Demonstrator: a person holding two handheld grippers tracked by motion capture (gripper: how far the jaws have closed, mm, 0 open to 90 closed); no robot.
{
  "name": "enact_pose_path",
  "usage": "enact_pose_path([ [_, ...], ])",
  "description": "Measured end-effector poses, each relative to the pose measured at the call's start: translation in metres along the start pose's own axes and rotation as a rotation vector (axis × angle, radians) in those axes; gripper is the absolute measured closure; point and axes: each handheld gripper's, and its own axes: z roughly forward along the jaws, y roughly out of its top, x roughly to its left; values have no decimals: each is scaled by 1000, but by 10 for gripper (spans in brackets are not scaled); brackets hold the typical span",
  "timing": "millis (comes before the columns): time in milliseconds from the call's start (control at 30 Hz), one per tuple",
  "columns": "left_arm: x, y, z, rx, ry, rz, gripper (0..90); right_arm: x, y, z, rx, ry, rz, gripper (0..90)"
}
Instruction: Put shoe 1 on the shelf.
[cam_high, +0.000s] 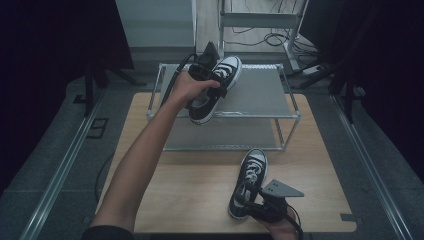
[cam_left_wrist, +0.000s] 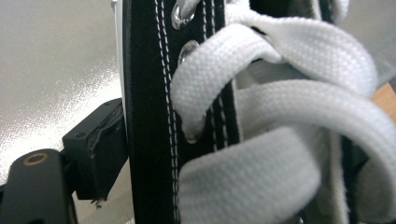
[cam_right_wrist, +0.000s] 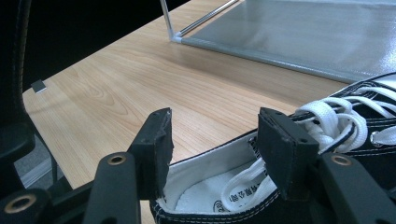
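Note:
A black sneaker (cam_high: 226, 69) with white toe cap and laces hangs tilted above the left part of the wire rack's top shelf (cam_high: 262, 90). My left gripper (cam_high: 209, 82) is shut on it. In the left gripper view one pad (cam_left_wrist: 100, 156) presses the sneaker's black side (cam_left_wrist: 149, 116) beside the eyelets; the other jaw is hidden behind the laces. The matching sneaker (cam_high: 252, 172) stands on the wooden table (cam_high: 190, 185), toe pointing away. My right gripper (cam_right_wrist: 215, 149) is open at its heel, its jaws straddling the shoe's opening (cam_right_wrist: 205, 186) without pressing.
The two-shelf metal rack (cam_right_wrist: 303, 32) stands at the table's far side, its lower shelf (cam_high: 225, 135) bare. Bare wood (cam_right_wrist: 140, 88) lies to the left of the standing sneaker. Dark floor, rails and cables surround the table.

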Motion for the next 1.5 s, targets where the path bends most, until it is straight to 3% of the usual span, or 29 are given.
enact_pose_path([
  [133,2,5,1,-6,11,-19,155,0,0,-1,-1,1,-2,458],
  [267,5,9,4,-26,3,-66,155,0,2,-3,-12,-3,-3,458],
  [600,5,24,8,-28,52,-132,154,-1,4,-7,-21,-4,-3,458],
  [633,7,27,8,-35,45,-159,154,-1,4,-7,-25,-4,-2,459],
  [767,11,31,9,-26,80,-181,154,0,4,-7,-25,-2,-3,459],
  [1500,37,42,25,5,162,-342,151,-2,3,-6,-19,-1,4,458],
])
